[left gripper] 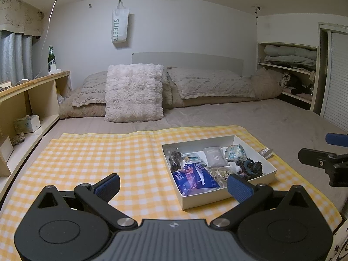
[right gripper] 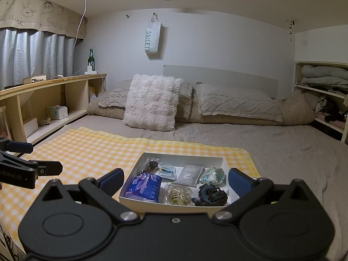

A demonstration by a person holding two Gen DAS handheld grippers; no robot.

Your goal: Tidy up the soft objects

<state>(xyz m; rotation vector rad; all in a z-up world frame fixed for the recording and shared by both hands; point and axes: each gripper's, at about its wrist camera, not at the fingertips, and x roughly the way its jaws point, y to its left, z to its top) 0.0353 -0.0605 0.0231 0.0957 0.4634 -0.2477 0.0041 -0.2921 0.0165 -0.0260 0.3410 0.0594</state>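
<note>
We hold both tools above the yellow-and-white checked cloth [left gripper: 91,152] spread on the bed, jaws of the left gripper [left gripper: 174,184] and right gripper [right gripper: 175,180] spread wide and empty. The shallow white cardboard box [right gripper: 139,201] on the cloth already holds the soft things: a blue floral tissue pack [right gripper: 144,188], a grey pouch [right gripper: 189,175], a dark crocheted scrunchie [right gripper: 209,194]. We judge the sorting nearly done. A crumpled silvery wrapper [left gripper: 265,151] lies just beside the box; next we would reach for it.

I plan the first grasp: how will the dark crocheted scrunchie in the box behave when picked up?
The dark crocheted scrunchie looks ruffled and yarn-made, so probably floppy and light. Its loops may snag the plastic packet of rubber bands beside it. It is unlikely to roll.
</note>
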